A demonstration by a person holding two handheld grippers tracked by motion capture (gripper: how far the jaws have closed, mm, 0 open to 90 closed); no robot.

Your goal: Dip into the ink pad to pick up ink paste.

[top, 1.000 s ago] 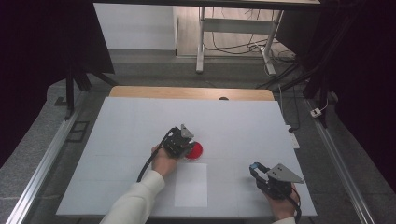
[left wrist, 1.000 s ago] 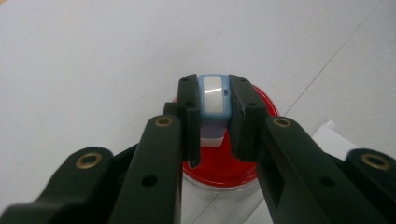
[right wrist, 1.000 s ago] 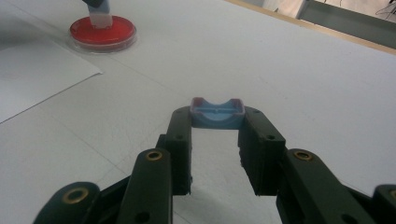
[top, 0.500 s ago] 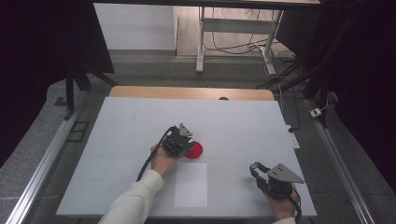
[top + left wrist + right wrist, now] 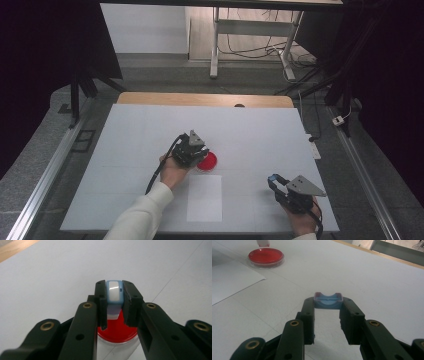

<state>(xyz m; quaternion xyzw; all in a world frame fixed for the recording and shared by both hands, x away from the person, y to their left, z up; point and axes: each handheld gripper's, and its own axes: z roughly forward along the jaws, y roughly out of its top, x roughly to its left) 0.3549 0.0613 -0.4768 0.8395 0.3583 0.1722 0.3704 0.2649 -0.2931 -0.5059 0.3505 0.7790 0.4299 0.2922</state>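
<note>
We see the left tongs [image 5: 114, 293] closed on a small pale-blue piece with a white face [image 5: 114, 291], pinched upright between the tips; a translucent white part hangs from it toward the red dish [image 5: 117, 332] just below the jaws. The dish is round and shallow, clear-walled, with glossy red filling. The right tongs [image 5: 328, 302] grip a blue curved piece [image 5: 328, 300] at their tips, saddle-shaped with a faint pink rim, held just above the white surface [image 5: 374, 280].

The left gripper view gives us the blue-and-white piece close up, which the high view hides behind the left tongs [image 5: 196, 152]; there we make out the red dish [image 5: 207, 160] partly tucked under them, and a white sheet of paper [image 5: 204, 197] lying on the surface [image 5: 135, 135] nearer the person, between the two hands. The right gripper view shows the dish [image 5: 266, 256] far ahead and to the left of the right tongs, with a white tip [image 5: 263, 243] standing over its far edge, and a corner of the paper [image 5: 232, 280] to the left. In the high view the right tongs [image 5: 273, 181] sit well apart from the dish, near the surface's front right corner
</note>
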